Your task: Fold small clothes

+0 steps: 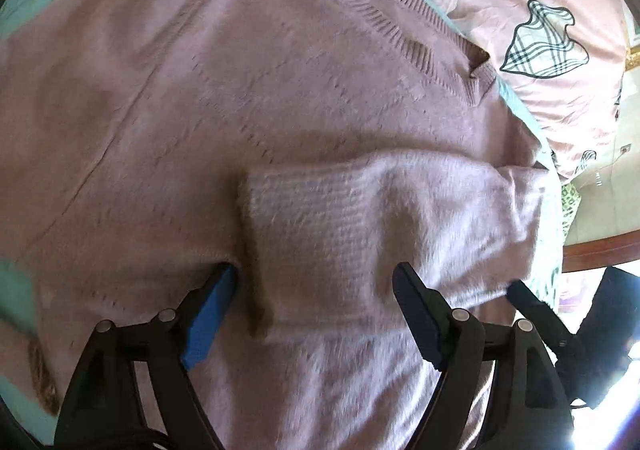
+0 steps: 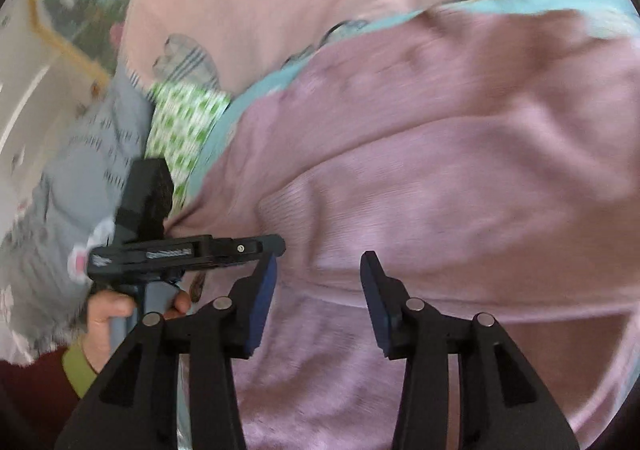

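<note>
Pink knitted sweater (image 1: 240, 98) lies spread over a bed, on a teal sheet (image 1: 16, 290) that shows along its edges. One sleeve (image 1: 360, 218) is folded across the body, its ribbed cuff lying on the chest. Beyond the neckline sits a pink pillow (image 1: 552, 50), so free room there is tight; past the sweater's side edge the right wrist view shows a grey patterned cloth (image 2: 68, 186). The left tool (image 1: 316, 282) stands wide, its fingers straddling the folded sleeve without pinching it. The right tool (image 2: 318, 270) is partly open over the sweater, nothing held.
</note>
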Motion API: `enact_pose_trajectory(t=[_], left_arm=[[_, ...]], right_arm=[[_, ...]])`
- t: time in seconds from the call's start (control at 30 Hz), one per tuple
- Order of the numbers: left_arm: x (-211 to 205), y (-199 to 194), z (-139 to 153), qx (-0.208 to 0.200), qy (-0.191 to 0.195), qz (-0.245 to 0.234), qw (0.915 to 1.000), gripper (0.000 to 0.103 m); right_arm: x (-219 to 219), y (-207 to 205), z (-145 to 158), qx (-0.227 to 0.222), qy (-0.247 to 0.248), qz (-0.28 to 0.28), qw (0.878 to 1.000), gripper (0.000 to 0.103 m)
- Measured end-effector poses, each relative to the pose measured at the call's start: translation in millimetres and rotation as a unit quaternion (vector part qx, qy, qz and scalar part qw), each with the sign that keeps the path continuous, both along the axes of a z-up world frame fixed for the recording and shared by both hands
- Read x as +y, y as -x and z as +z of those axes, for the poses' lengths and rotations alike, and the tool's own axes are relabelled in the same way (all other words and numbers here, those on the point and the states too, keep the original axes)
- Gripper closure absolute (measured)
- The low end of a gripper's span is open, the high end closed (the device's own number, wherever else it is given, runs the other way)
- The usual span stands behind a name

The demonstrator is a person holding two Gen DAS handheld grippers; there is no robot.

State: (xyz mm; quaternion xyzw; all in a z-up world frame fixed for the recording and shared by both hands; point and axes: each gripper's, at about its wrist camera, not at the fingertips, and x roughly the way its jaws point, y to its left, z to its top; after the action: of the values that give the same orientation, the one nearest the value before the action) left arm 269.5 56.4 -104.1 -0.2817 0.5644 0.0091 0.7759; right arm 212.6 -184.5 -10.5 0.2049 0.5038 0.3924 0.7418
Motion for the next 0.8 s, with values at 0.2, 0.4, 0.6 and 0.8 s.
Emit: enact_pose_trajectory(t=[0.2, 0.4, 0.6, 0.8], left_arm=[[-15, -5, 11, -0.045, -0.033, -0.036, 0.9978, 0.089], [-5, 30, 69, -0.135, -0.076, -0.015, 0.9877, 0.097], [41, 55, 36, -0.093, -0.058, 0.030, 0.9936, 0.097], [43, 62, 34, -0.086, -0.066, 0.043, 0.9932, 0.097]], right_arm=[[-52, -1, 3, 0.005, 0.010, -0.073, 0.997, 0.058], [-80, -6, 5, 0.006, 0.015, -0.128, 0.992, 0.058], [-108, -18, -3, 0.004, 0.041, -0.177, 0.983, 0.058], [-127, -55, -32, 0.043, 0.071, -0.216, 0.973, 0.041]])
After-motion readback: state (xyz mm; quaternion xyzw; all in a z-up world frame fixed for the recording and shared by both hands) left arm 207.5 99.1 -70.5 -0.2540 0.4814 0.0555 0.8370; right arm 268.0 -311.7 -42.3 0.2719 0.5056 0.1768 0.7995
